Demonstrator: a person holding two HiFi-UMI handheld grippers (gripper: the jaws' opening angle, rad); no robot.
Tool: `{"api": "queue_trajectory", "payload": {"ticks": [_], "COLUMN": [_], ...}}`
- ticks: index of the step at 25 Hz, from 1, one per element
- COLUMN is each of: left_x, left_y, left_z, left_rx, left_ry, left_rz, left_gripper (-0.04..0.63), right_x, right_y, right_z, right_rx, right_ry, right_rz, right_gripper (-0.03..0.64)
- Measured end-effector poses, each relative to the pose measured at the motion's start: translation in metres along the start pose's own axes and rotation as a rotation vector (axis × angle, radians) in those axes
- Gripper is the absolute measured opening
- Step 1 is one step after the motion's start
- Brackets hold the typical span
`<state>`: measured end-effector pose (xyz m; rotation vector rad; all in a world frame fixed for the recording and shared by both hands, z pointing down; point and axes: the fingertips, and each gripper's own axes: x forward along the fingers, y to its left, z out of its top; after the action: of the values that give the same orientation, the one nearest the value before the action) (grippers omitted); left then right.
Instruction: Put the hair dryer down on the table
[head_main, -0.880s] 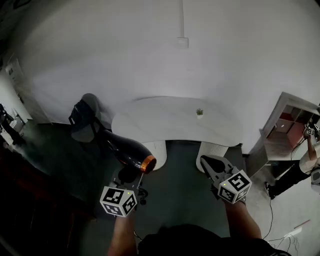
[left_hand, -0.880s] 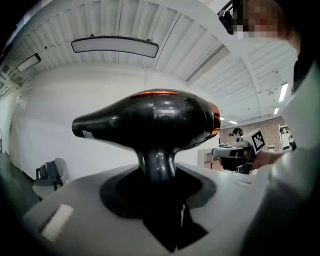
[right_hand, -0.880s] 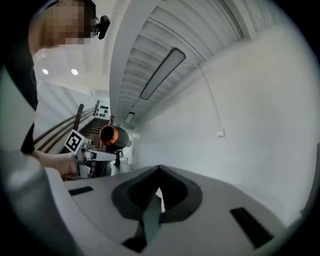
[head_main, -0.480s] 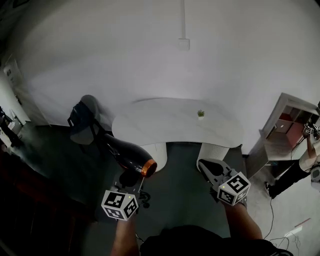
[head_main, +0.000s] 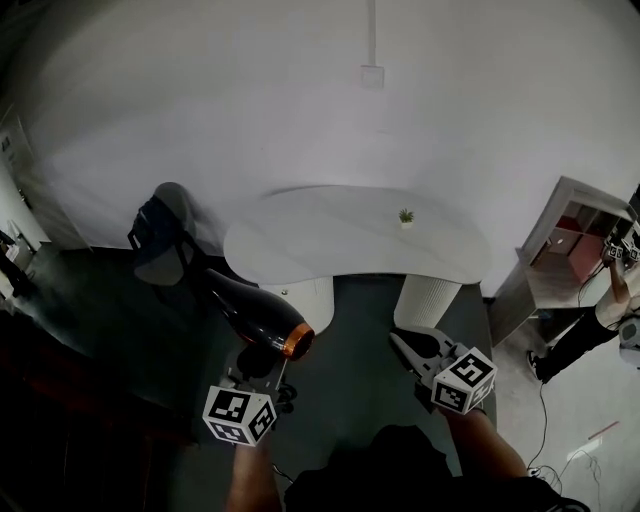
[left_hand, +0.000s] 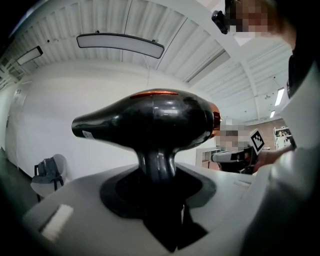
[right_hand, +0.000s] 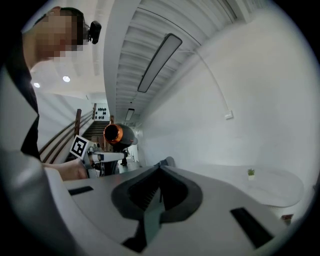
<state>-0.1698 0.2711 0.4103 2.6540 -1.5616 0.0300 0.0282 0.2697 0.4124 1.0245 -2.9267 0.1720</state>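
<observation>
A black hair dryer (head_main: 250, 308) with an orange ring at its rear end hangs in the air before the near edge of the white rounded table (head_main: 340, 245). My left gripper (head_main: 262, 362) is shut on its handle, and the body stands crosswise above the jaws in the left gripper view, hair dryer (left_hand: 150, 124). My right gripper (head_main: 412, 348) hovers to the right of it, shut and holding nothing, its jaws meeting in a line in the right gripper view (right_hand: 160, 172). That view also catches the hair dryer (right_hand: 118, 135) end-on, at the left.
A small potted plant (head_main: 406, 216) stands on the table's far right part. A chair with a dark bag (head_main: 160, 235) is left of the table. An open shelf unit (head_main: 570, 250) and a person (head_main: 610, 320) are at the right. The floor is dark.
Both grippers and the hair dryer have drifted slightly lower in the head view. The left gripper's hold on the handle is unchanged and the right gripper stays shut.
</observation>
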Motion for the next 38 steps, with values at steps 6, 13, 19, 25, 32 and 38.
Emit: {"api": "queue_trajectory", "payload": {"ticks": [6, 13, 19, 25, 32, 38], "left_x": [0.000, 0.035, 0.094, 0.158, 0.216, 0.257], "left_y": [0.021, 0.041, 0.057, 0.073, 0.090, 0.098], "left_z": [-0.004, -0.010, -0.014, -0.016, -0.008, 0.008], "left_rx": [-0.029, -0.043, -0.059, -0.063, -0.077, -0.067], "left_ry": [0.002, 0.023, 0.056, 0.100, 0.118, 0.107], "left_rz": [0.003, 0.015, 0.021, 0.044, 0.088, 0.113], "left_gripper": [0.176, 0.176, 0.176, 0.176, 0.177, 0.177], "right_x": [0.008, 0.043, 0.077, 0.118, 0.129, 0.127], "right_y": [0.004, -0.025, -0.089, -0.155, -0.214, -0.266], "right_z": [-0.011, -0.023, -0.031, -0.022, -0.020, -0.010], "right_rx": [0.052, 0.097, 0.143, 0.161, 0.186, 0.198], "right_ry": [0.004, 0.033, 0.042, 0.038, 0.037, 0.026], "right_rz": [0.027, 0.056, 0.061, 0.097, 0.124, 0.096], "right_gripper": [0.012, 0.012, 0.012, 0.012, 0.012, 0.012]}}
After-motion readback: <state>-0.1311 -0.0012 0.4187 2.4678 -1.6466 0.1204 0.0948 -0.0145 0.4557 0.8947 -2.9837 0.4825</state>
